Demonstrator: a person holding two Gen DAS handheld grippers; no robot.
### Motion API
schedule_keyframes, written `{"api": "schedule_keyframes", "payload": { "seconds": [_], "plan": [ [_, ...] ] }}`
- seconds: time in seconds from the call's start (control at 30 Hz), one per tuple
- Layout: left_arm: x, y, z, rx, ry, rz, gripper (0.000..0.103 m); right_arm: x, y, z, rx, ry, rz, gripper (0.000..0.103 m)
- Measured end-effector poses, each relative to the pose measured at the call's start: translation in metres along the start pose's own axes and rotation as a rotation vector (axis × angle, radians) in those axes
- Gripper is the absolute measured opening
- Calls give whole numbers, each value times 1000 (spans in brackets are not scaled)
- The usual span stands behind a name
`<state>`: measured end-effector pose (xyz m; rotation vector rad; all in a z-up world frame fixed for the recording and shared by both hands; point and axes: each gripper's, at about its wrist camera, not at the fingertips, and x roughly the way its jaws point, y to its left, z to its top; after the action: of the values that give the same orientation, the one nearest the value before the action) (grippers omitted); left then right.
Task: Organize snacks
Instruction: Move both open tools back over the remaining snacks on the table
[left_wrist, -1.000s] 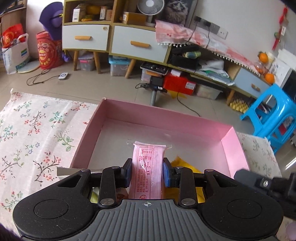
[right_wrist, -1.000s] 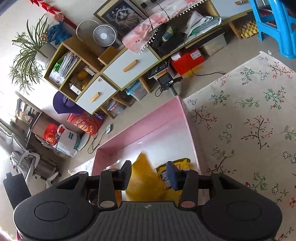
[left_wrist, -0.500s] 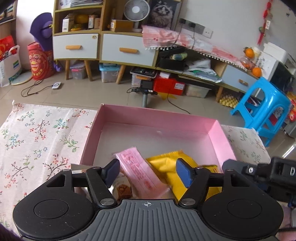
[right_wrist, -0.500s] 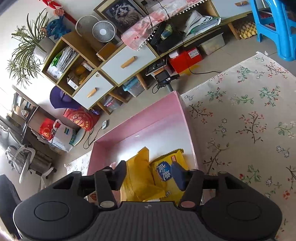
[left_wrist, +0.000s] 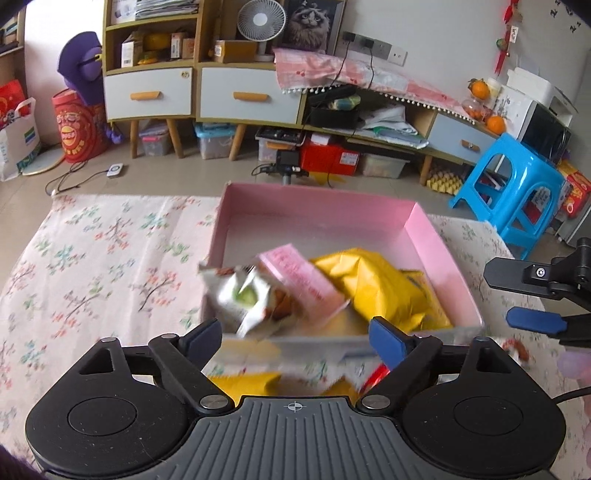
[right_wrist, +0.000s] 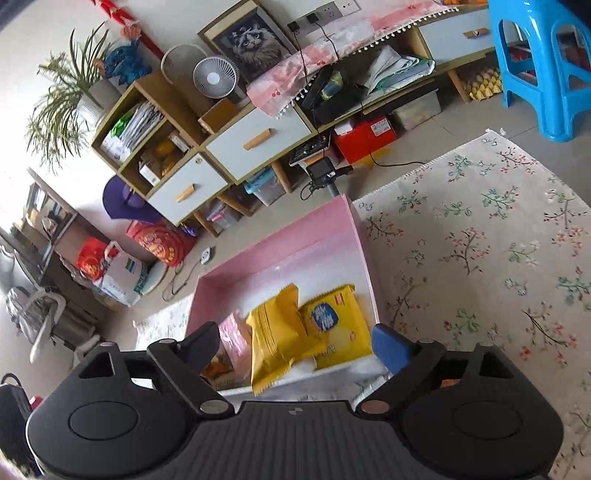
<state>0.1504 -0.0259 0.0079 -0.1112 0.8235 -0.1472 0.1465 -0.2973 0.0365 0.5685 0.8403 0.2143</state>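
While a second ago both grippers pinched packets over the pink box (left_wrist: 439, 243), I now see them lying inside it. The pink packet (left_wrist: 303, 284) leans on the yellow packet (right_wrist: 280, 332). Left gripper (left_wrist: 295, 334) and right gripper (right_wrist: 295, 341) fingers are opening, nothing between. More snacks wait on the surface.

A floral cloth (left_wrist: 96, 266) covers the surface; beyond its far edge, a blue plastic stool (left_wrist: 513, 192), white fan (left_wrist: 256, 18) and cat portrait (left_wrist: 308, 24).
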Motion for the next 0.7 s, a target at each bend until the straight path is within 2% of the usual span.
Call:
{"api": "schedule_keyframes", "payload": {
  "seconds": [0.4, 0.7],
  "plan": [
    [-33, 22, -41, 28, 23, 42, 95, -20, 25, -37, -151, 29, -51, 93],
    [-49, 40, -78, 46, 14, 51, 96, -28, 31, -66, -248, 2, -102, 94]
  ]
}}
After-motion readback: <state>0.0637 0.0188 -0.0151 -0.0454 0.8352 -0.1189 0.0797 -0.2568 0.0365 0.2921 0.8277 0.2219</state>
